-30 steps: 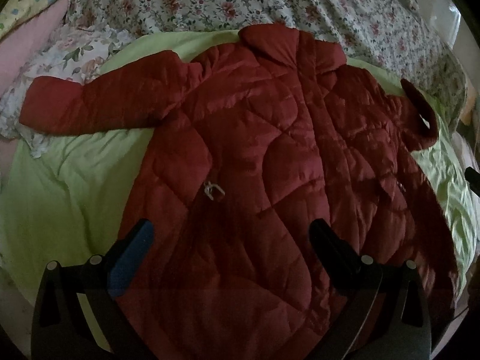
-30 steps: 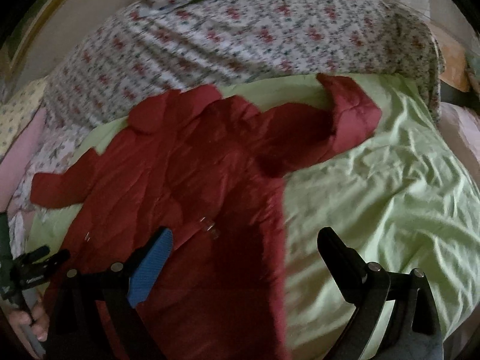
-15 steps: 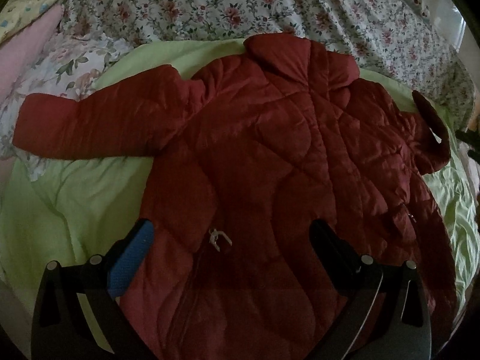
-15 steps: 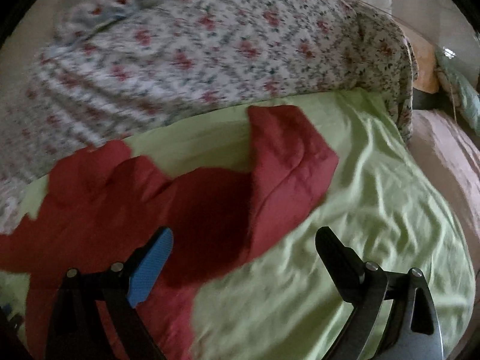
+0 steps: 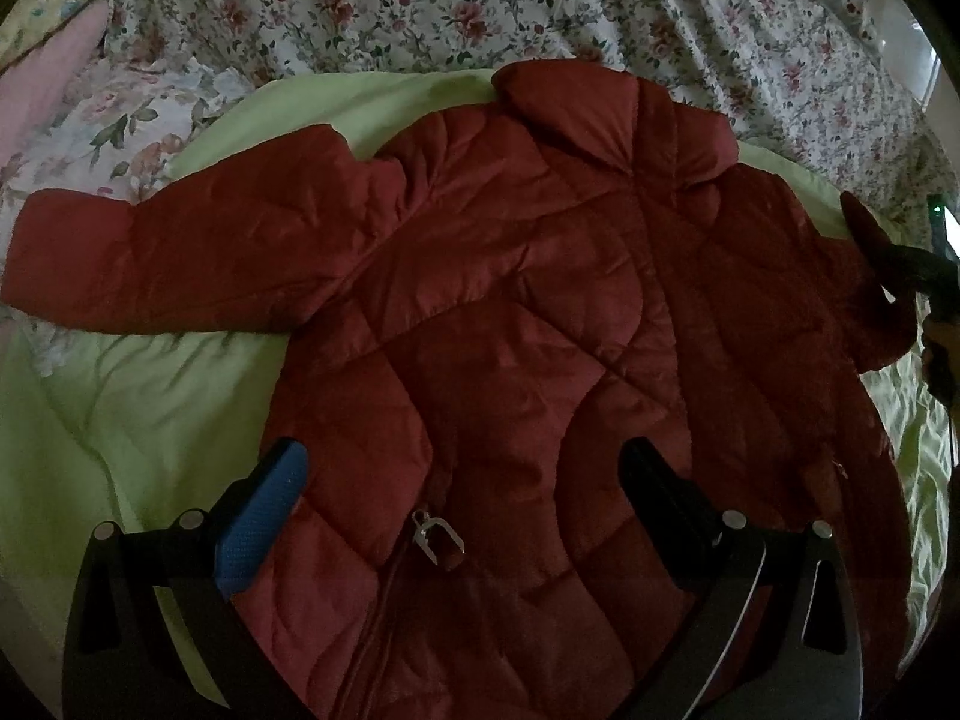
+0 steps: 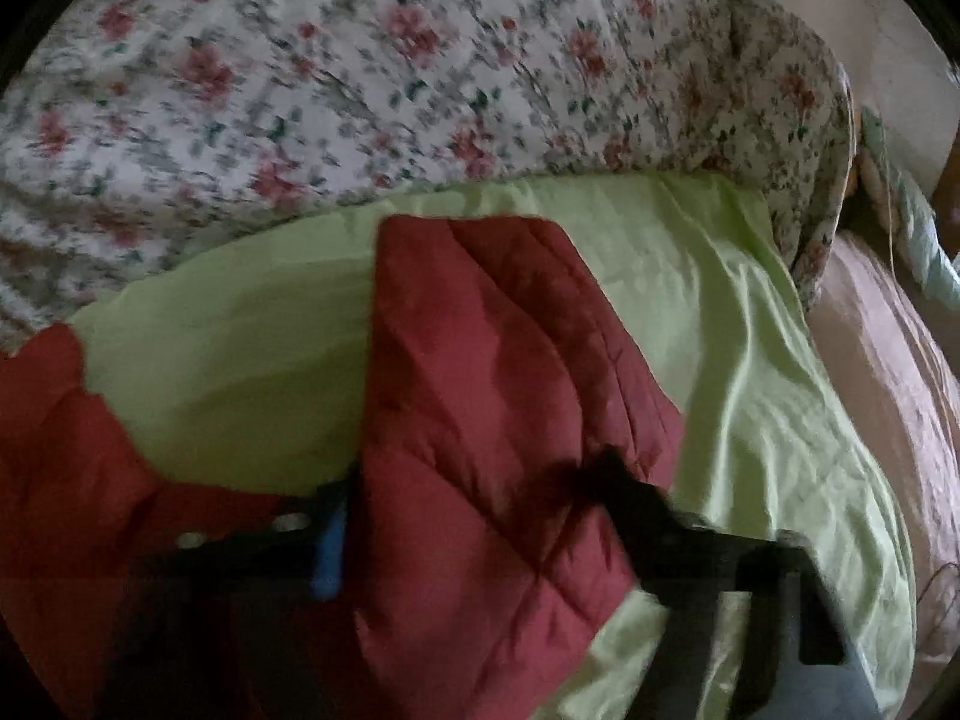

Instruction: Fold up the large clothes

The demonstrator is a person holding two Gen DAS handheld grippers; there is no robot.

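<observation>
So the dark red quilted puffer jacket [image 5: 516,312] is spread out flat on a light green bedsheet [image 5: 120,408], collar pointing toward the floral-print quilt [image 5: 480,6] at the far side of the bed. One sleeve [image 5: 180,258] sticks straight out to the left. The left tool [image 5: 462,468] hovers over the lower body of the jacket with its fingers spread wide, nothing between them, and the little metal zipper pull [image 5: 437,534] sits right between the two fingers.

The right tool [image 6: 474,498] is over at the other sleeve [image 6: 498,420]; its fingers sit on either side of the sleeve's padded fabric and look closed in on it. That view is blurry, though. Green sheet shows on both sides of that sleeve.
</observation>
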